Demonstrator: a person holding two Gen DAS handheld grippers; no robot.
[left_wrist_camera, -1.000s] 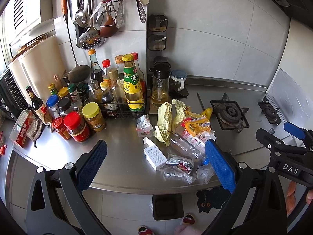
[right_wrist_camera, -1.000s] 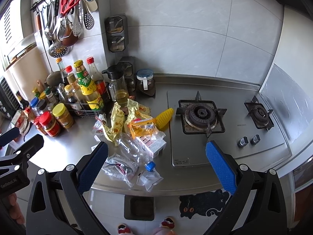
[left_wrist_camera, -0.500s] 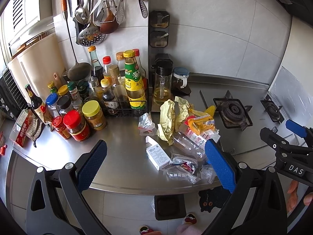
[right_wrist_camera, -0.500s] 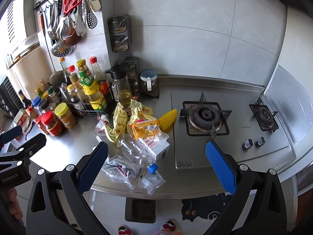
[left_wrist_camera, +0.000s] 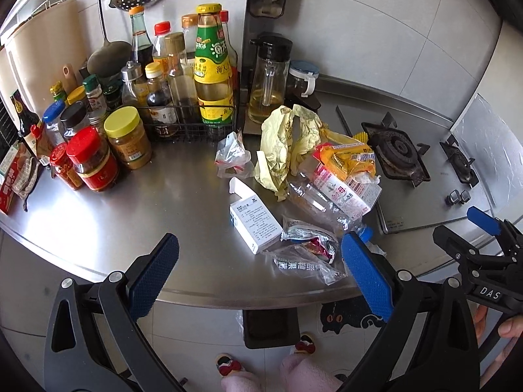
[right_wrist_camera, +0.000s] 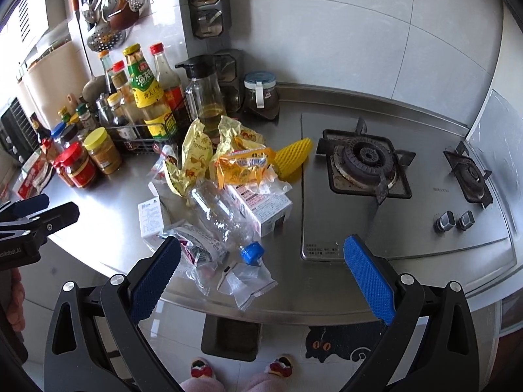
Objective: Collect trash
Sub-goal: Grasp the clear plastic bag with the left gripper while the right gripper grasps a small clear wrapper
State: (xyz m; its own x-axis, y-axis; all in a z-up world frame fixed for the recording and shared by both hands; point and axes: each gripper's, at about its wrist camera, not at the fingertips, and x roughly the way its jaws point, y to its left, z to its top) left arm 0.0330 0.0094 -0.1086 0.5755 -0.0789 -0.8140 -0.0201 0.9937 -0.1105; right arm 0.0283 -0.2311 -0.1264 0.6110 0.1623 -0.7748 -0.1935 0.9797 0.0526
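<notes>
Right now both grippers are hanging over the front edge of the steel counter [left_wrist_camera: 98, 228], each spread wide with nothing between its blue pads. Between the fingers of the left gripper [left_wrist_camera: 258, 274] a white carton [left_wrist_camera: 255, 225] is lying flat, and a printed foil wrapper [left_wrist_camera: 307, 238] is touching its right side. The right gripper [right_wrist_camera: 261, 277] is framing a crushed clear bottle [right_wrist_camera: 222, 215] with a blue cap [right_wrist_camera: 251, 252], which is resting against a white and red box [right_wrist_camera: 264, 205]. A clear plastic bag [right_wrist_camera: 248, 281] is sitting at the counter's lip just beyond the cap. Behind these, a crumpled yellow bag [right_wrist_camera: 193, 160], an orange snack packet [right_wrist_camera: 242, 166] and what seems to be a yellow foam net sleeve [right_wrist_camera: 292, 158] are piling up beside the gas burner [right_wrist_camera: 364, 163]. Sauce bottles and jars [left_wrist_camera: 209, 72] are standing well apart to the left.
</notes>
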